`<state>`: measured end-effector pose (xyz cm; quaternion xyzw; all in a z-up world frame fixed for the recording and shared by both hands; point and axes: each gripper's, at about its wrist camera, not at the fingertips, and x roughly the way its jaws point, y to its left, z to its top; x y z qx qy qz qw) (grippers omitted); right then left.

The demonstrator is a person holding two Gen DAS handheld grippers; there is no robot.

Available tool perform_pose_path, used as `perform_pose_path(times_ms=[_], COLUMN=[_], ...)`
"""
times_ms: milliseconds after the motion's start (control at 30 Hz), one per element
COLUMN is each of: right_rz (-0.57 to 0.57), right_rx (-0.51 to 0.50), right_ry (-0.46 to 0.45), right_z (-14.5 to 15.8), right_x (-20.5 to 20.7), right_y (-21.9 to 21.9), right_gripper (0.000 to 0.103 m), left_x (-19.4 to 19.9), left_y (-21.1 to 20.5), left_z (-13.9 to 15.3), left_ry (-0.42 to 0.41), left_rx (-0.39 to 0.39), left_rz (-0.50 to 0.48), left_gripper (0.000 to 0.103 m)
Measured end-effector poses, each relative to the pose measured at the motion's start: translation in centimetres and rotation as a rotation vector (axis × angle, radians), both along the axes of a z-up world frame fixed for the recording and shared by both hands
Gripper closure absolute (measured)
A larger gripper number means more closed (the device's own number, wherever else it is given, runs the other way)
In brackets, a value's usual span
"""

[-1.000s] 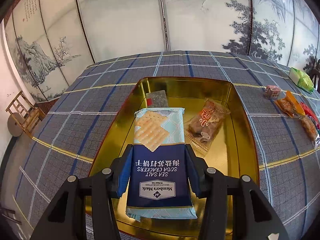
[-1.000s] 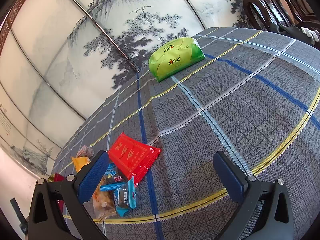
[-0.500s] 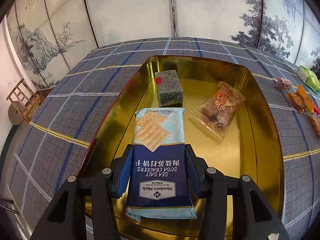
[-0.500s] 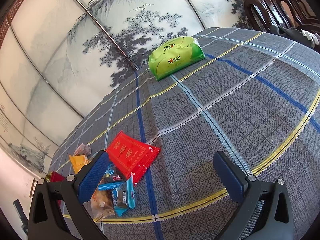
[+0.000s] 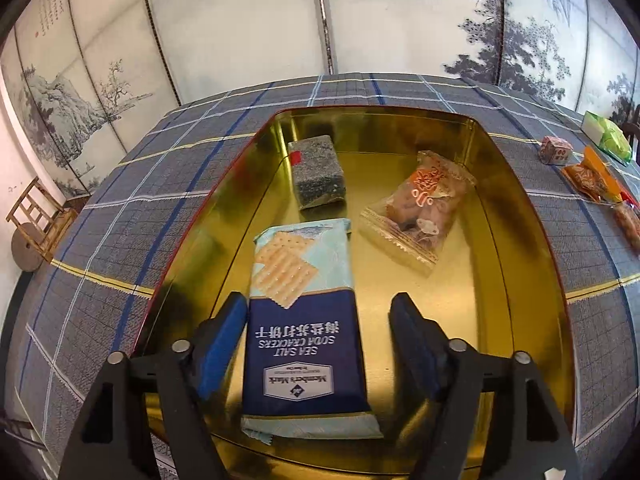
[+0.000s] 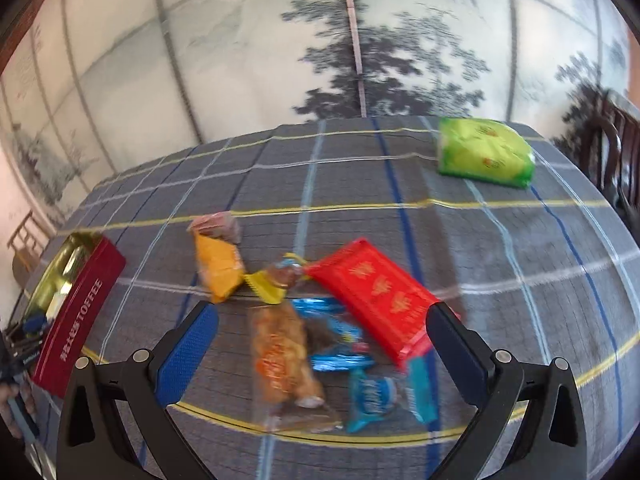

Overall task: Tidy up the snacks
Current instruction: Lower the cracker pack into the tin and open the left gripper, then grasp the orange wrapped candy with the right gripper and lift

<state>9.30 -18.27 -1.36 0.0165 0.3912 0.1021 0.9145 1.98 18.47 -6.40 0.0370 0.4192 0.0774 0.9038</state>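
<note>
The cracker pack (image 5: 304, 320) reads "Member's Mark", "SEA SALT SODA CRACKERS", with a line of Chinese characters; the print faces the camera upside down. In the right wrist view the tin's red outer wall (image 6: 76, 320) carries white lettering ending in "TOFFEE". Other wrappers bear print too blurred or small to read.

Surface: a grey plaid tablecloth (image 5: 132, 216) with blue, white and yellow lines. Behind it stands a folding screen (image 5: 240, 24) painted with ink landscapes and trees. A small wooden chair (image 5: 36, 216) sits at far left.

Left wrist view, left to right: the left gripper (image 5: 320, 336) has just been opening; its jaws now stand apart, and the cracker pack lies flat between them on the gold tin floor (image 5: 460, 300), clear of the right pad, just beside the left one. Beyond it lie a dark speckled block (image 5: 318, 172) and a clear-wrapped brown snack (image 5: 420, 208).

Right wrist view, left to right: the right gripper (image 6: 320, 340) is wide open, holding nothing, above a cluster of loose snacks: an orange packet (image 6: 218, 268), a clear bag of golden pieces (image 6: 284, 356), blue-wrapped sweets (image 6: 340, 344), a red pack (image 6: 376, 296). A green pack (image 6: 484, 152) lies well apart at far right.
</note>
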Motion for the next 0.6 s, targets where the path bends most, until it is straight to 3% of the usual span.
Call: perform_pose_path(times_ms=[100, 433, 467, 533, 600], right_rz=[0.065, 0.173, 0.181, 0.190, 0.183], right_rx=[-0.045, -0.177, -0.177, -0.163, -0.179], right_ry=[0.012, 0.046, 0.062, 0.098, 0.095], right_z=[-0.1, -2.4, -2.8, -3.5, -3.9], right_x=[1.7, 5.5, 5.8, 6.3, 6.3], right_y=[3.5, 9.5, 9.6, 9.5, 9.5], right_gripper=[0.000, 0.003, 0.007, 0.033, 0.047], left_x=[-1.0, -8.1, -8.8, -10.1, -11.3], left_y=[-0.3, 1.2, 1.2, 1.1, 1.0], left_z=[1.3, 5.4, 5.7, 5.9, 6.0], left_ry=[-0.088, -0.280, -0.285, -0.290, -0.293], left_rx=[0.017, -0.067, -0.074, -0.080, -0.093], left_rz=[0.009, 0.057, 0.053, 0.053, 0.060], left_gripper=[0.011, 0.006, 0.006, 0.006, 0.006])
